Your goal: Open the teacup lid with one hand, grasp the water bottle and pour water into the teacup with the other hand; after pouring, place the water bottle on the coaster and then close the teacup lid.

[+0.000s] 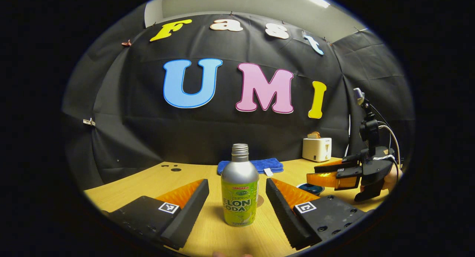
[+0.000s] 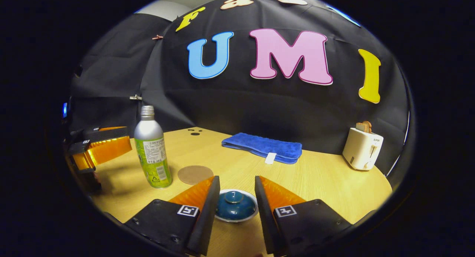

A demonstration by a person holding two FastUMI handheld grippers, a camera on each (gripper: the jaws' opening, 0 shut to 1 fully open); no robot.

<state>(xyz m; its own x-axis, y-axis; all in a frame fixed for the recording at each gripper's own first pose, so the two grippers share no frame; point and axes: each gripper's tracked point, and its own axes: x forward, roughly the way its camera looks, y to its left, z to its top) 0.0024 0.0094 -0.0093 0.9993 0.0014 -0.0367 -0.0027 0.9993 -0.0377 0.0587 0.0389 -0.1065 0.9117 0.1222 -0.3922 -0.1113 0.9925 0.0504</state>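
The tall, uncapped bottle point(image 1: 240, 186), upright on the surface point(image 1: 207, 234) between the wide-spread fingers of the left gripper point(image 1: 237, 205), could be tipped and spilled by an off-centre closing, and the small lid point(image 2: 235, 205) on the teacup could be slid aside by the right gripper point(image 2: 236, 201), also held wide around it. One surface, one towel point(image 2: 262, 147), one toaster point(image 2: 362, 148), one bottle, two grippers, one coaster point(image 2: 195, 174) just beside the bottle and one lidded teacup are counted

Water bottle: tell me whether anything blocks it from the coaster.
Nothing visible does. In the right gripper view the water bottle stands upright on the table, and the coaster lies flat just beside its base with bare wood between. The lidded teacup sits off that path.
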